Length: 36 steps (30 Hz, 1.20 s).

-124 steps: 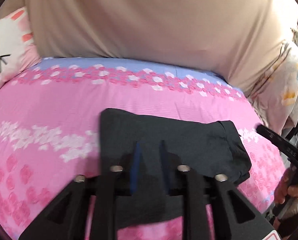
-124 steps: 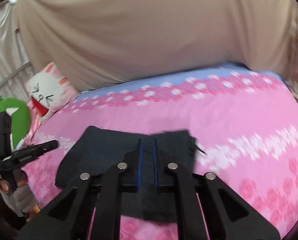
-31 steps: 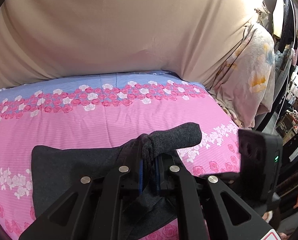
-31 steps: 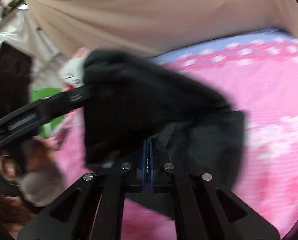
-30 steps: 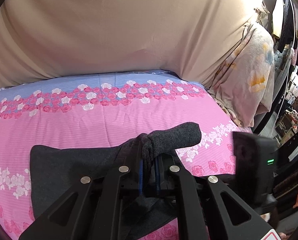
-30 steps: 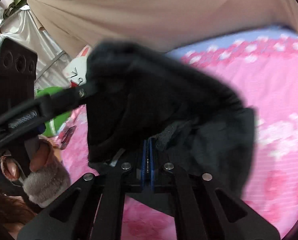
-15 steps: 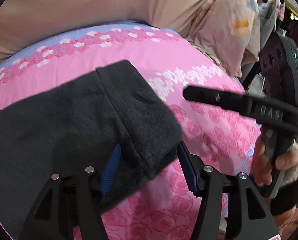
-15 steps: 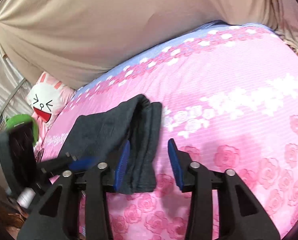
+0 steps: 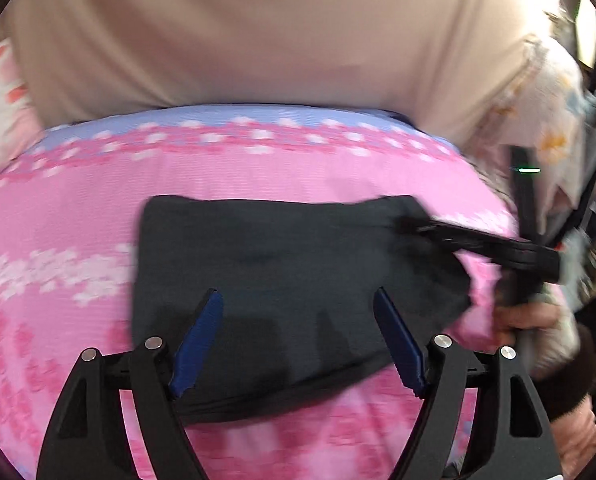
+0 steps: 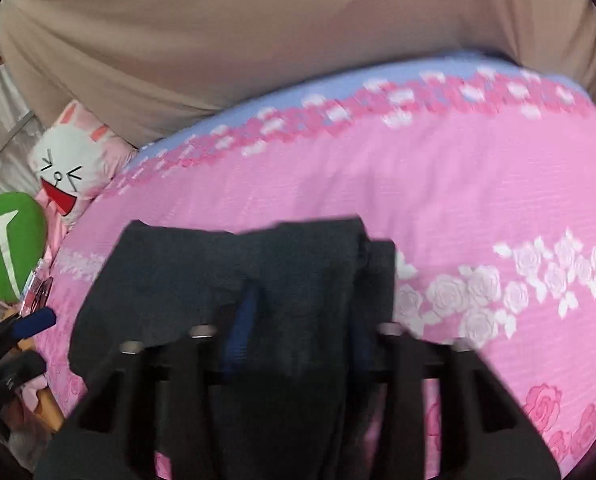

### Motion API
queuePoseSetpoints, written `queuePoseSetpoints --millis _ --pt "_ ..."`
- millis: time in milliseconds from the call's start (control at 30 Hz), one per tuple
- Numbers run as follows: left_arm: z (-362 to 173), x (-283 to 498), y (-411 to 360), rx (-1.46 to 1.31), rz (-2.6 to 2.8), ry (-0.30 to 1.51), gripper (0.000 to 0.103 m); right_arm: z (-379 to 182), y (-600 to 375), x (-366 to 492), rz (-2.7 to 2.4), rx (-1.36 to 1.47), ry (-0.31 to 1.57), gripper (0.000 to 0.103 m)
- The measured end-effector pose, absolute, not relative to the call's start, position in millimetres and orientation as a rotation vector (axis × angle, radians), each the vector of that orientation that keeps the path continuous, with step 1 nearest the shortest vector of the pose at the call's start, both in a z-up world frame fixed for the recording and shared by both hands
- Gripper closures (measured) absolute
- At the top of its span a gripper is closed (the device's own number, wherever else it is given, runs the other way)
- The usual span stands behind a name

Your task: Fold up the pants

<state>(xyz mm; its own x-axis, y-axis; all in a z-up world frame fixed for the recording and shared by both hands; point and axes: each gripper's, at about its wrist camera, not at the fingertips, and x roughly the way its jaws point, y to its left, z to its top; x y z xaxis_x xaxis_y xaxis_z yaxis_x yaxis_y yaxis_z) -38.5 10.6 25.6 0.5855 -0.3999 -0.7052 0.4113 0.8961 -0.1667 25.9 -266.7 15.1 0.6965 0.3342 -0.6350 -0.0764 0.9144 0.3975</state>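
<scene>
Pants [image 9: 282,252] that a second ago hung bunched between both tools now lie flat, as a dark folded rectangle, on the bed [image 9: 258,176]. Behind the bed hangs a big beige cloth [image 9: 278,40], along the far edge. The bed has a pink cover with rose bands and a blue strip at the far edge. The pants rest close to the near edge, nearer to the right edge than to the left, with their long side along the near edge.

The left hand-held gripper [image 9: 296,300] is over the near part of the pants; its jaws have just been opening and now stand wide apart, with nothing pressed between the blue pads. The right hand-held gripper [image 10: 301,312] is at the right end of the pants. Its jaws have just been closing, but in the blurred right wrist view the pads appear apart, with the folded end between them. A hand [image 9: 525,320] holds its handle at the right edge of the bed.

A rabbit cushion [image 10: 64,168] and a green cushion [image 10: 10,240] lie at the far left corner.
</scene>
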Motion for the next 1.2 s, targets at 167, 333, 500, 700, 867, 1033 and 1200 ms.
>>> queuePoseSetpoints --millis 167,333,500,700,867,1033,1200 --pt "11 -22 19 0.026 -0.421 0.838 0.028 31 -280 10 0.186 0.328 0.707 0.093" --pt "-13 -5 38 -0.049 -0.377 0.914 0.028 -20 -295 9 -0.024 0.320 0.862 0.089" --pt "-9 -5 94 -0.269 -0.398 0.931 0.028 -12 -306 -35 0.089 0.511 0.845 0.050" --pt "-37 -9 126 -0.479 -0.467 1.040 0.028 -21 -308 -58 0.166 0.662 0.874 0.031" --pt "-53 -10 130 -0.597 -0.507 1.057 0.028 -15 -311 -72 0.187 0.720 0.833 0.025" --pt "-56 -6 123 -0.612 -0.535 1.053 0.028 -9 -294 -65 0.225 0.624 0.832 0.009" --pt "-57 1 103 -0.543 -0.559 1.059 0.059 -35 -275 -42 0.191 0.556 0.878 0.043"
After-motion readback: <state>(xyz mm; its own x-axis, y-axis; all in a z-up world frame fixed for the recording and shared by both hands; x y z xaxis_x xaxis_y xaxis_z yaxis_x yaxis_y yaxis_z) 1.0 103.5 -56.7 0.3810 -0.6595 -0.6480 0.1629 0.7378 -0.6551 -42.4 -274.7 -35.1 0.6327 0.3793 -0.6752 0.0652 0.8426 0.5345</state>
